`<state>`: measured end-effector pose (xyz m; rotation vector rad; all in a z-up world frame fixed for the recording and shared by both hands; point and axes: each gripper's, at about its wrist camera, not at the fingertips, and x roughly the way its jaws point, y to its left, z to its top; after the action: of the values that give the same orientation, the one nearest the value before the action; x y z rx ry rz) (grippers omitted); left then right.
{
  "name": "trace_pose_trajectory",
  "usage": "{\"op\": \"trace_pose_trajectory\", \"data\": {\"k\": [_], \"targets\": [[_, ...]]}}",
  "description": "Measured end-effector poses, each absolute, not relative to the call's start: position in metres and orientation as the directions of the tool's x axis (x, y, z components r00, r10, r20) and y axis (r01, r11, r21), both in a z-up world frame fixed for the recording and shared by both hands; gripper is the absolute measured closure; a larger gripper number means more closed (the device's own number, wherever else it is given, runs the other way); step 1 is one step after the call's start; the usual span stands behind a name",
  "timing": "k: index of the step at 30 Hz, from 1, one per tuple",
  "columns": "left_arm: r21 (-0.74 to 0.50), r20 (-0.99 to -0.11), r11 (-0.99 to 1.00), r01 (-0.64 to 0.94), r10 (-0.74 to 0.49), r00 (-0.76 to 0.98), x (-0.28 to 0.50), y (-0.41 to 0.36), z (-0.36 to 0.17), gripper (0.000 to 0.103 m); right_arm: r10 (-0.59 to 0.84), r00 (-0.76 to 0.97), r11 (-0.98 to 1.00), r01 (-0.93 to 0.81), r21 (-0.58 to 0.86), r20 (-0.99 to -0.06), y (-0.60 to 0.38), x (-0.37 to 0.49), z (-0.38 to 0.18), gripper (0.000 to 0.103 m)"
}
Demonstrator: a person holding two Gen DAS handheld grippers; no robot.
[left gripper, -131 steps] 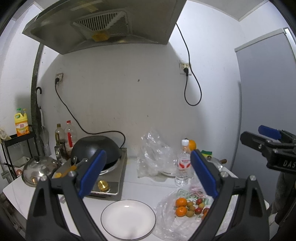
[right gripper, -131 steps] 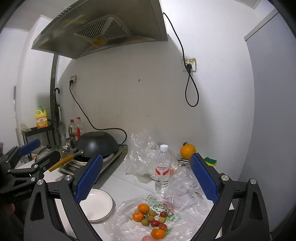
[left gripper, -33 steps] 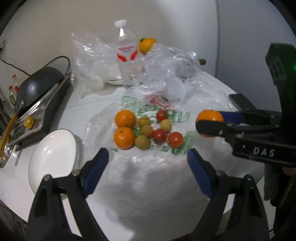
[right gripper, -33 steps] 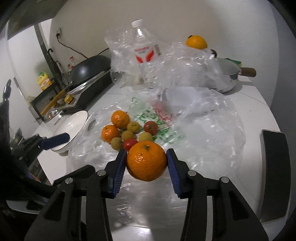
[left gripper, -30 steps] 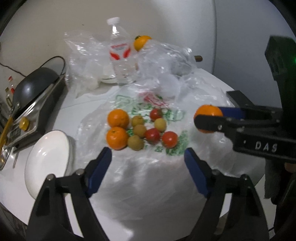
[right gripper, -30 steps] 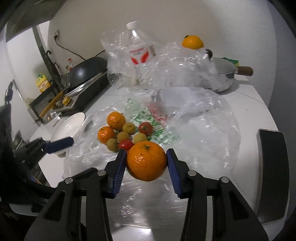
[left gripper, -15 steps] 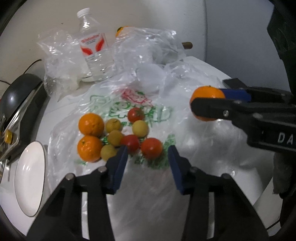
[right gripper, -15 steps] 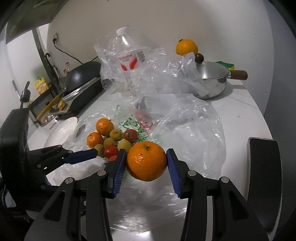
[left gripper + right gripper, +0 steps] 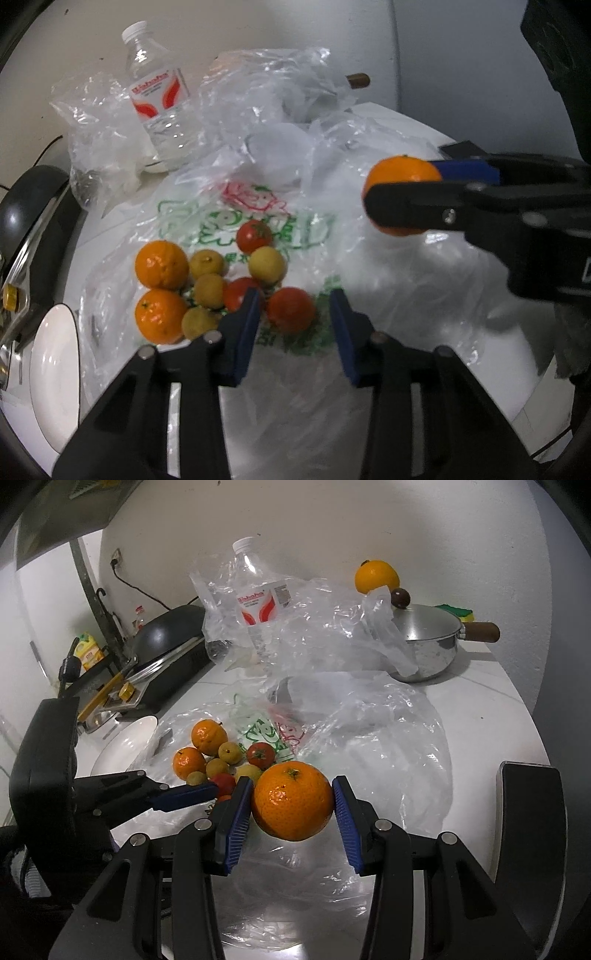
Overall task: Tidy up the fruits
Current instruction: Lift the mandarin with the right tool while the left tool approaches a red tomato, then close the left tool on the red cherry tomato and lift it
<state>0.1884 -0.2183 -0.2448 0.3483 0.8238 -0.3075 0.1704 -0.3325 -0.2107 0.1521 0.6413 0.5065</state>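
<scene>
Closing left tongs around smooth round tomato | right tongs clamp dimpled orange

Left hand-held gripper closing; right hand-held gripper clamped.

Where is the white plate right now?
The white plate sits at the far left of the left wrist view, on the counter between the black stove and the plastic bag, nearest the two oranges.

Home kitchen counter

A wok is sitting on a gas stove under a range hood, with a saucepan standing on the white counter.
</scene>
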Motion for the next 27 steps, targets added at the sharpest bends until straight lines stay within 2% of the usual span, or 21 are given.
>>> {"op": "trace_pose_trajectory", "data": {"k": [6, 7, 27], "targets": [[0.151, -0.775, 0.899, 0.412, -0.151, 0.614, 0.194, -0.216, -0.250, 0.071, 0.480, 0.691, 0.877, -0.392, 0.279, -0.540, -0.332, 0.170, -0.211, 0.056], [0.134, -0.781, 0.902, 0.411, -0.159, 0.604, 0.194, -0.214, -0.251, 0.074, 0.475, 0.694, 0.880, -0.388, 0.274, -0.541, -0.332, 0.170, -0.210, 0.056], [0.062, -0.734, 0.901, 0.430, -0.251, 0.632, 0.168, -0.185, -0.223, 0.075, 0.436, 0.711, 0.897, -0.391, 0.205, -0.552, -0.301, 0.152, -0.194, 0.056]]}}
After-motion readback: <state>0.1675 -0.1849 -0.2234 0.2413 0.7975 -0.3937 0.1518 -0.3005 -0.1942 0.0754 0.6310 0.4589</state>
